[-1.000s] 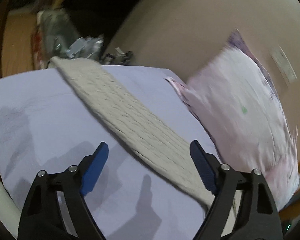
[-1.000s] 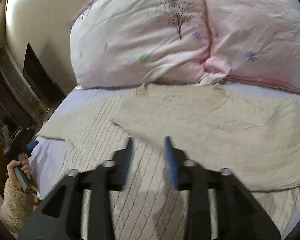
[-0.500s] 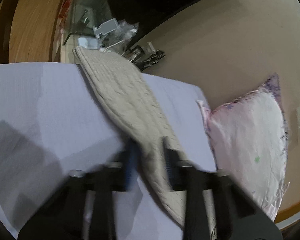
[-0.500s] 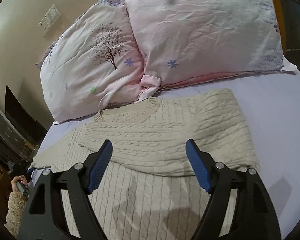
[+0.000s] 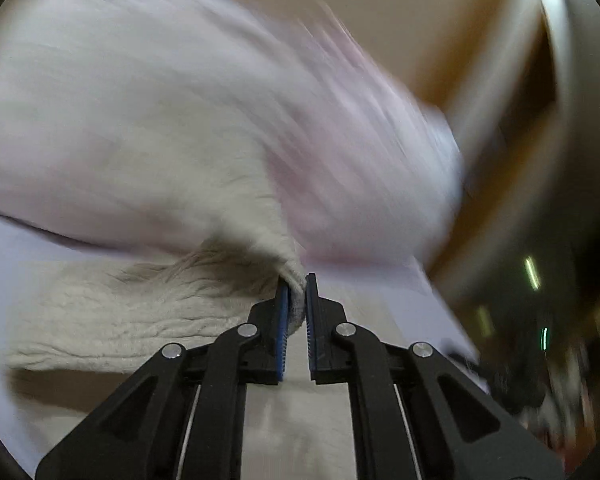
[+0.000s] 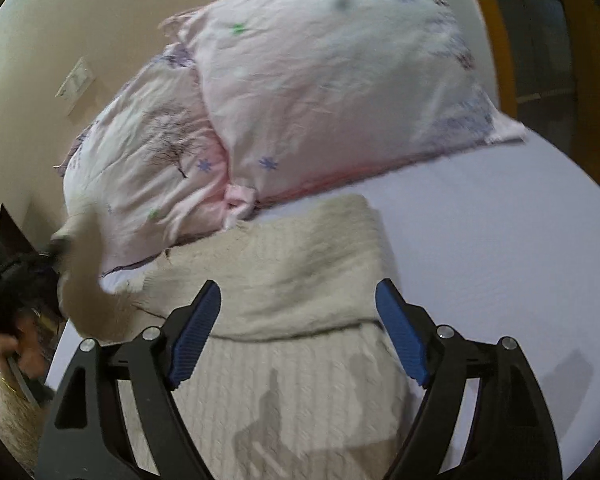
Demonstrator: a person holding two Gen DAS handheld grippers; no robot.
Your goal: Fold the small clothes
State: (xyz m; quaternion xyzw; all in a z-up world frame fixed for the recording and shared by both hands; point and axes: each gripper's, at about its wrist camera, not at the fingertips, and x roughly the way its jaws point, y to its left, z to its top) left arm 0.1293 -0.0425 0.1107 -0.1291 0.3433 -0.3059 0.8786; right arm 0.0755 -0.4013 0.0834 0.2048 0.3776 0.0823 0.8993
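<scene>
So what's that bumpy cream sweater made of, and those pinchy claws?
The sweater looks like soft knitted yarn, maybe wool or acrylic: you can see ribs and rope-like cables, with a matte, fuzzy surface. The right gripper looks like hard black plastic with silver screws, and its fingertips wear blue ridged pads, probably rubber. The left gripper looks the same, pinching the sweater's sleeve.

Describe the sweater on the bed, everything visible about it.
The sweater is cream, cable-knit and looks thick and soft. Its body lies flat on the lavender sheet, neck toward the pink pillows. One sleeve is already folded across the chest. The other sleeve is lifted off the bed, its cuff pinched in the closed left gripper. The right gripper hovers open above the body, not touching it.
</scene>
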